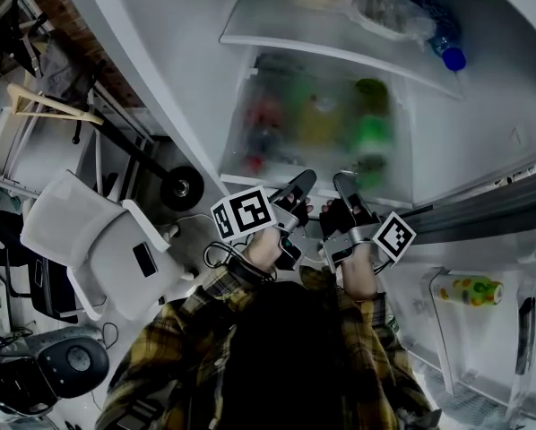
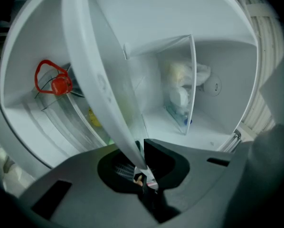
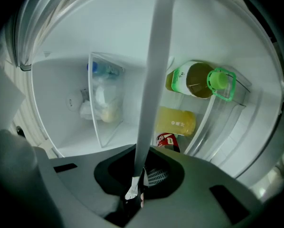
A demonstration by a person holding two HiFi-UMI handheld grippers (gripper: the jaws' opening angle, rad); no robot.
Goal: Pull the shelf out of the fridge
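Note:
The fridge shelf [image 1: 255,174], a frosted glass pane with a white front trim, sits in the open fridge with drinks showing blurred through it. Both grippers hold its front trim side by side, the left gripper [image 1: 302,184] left of the right gripper [image 1: 347,186]. In the left gripper view the white trim [image 2: 101,80] runs down into the left gripper [image 2: 141,167], whose jaws are shut on it. In the right gripper view the trim [image 3: 154,80] stands upright and ends in the right gripper [image 3: 138,182], also shut on it.
An upper shelf [image 1: 250,36] carries plastic bags and a blue-capped bottle [image 1: 449,56]. By the held shelf are a green-capped bottle [image 3: 199,82], a yellow bottle [image 3: 177,121], a red can [image 3: 168,140] and a red-capped bottle [image 2: 56,82]. The door rack holds a bottle [image 1: 470,289]. A white chair [image 1: 98,240] stands at left.

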